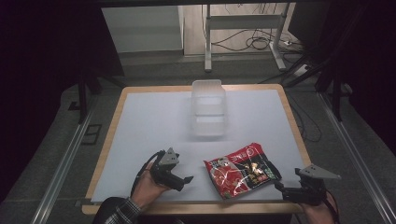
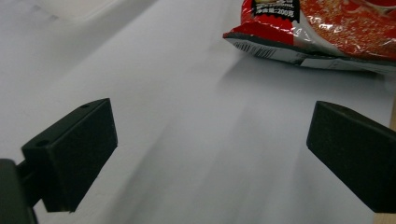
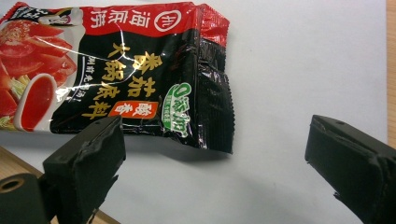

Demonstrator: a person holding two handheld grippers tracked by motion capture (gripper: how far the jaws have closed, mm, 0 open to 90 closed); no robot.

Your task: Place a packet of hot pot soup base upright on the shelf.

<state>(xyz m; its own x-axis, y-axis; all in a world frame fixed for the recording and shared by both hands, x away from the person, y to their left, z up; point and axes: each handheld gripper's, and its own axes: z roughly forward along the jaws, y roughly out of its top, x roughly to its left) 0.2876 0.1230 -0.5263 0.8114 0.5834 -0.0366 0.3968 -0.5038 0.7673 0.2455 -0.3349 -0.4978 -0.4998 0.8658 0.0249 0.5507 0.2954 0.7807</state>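
Sauce packet [image 1: 243, 171], red and black with a glossy film, lies flat on the white table cover [image 1: 154, 126] between the two grippers, at about 5 o'clock from the middle of the table. The right gripper [image 1: 280, 185] stands at 3 o'clock from the packet, just beside its black end. Its jaws are wide apart and hold nothing; in the right gripper view the packet's crimped black edge [image 3: 219, 107] is ahead of them, closer to the left jaw, not between the pads. The left gripper [image 1: 187, 179] rests at 9 o'clock from the packet, near but apart from it. Its jaws are also spread wide, with only bare white cover between them; in the left gripper view the packet's barcode edge [image 2: 280, 49] lies farther ahead, toward 1 o'clock. A clear plastic container [image 1: 208, 108] stands at 12 o'clock from the packet, well apart, near the far edge of the table.
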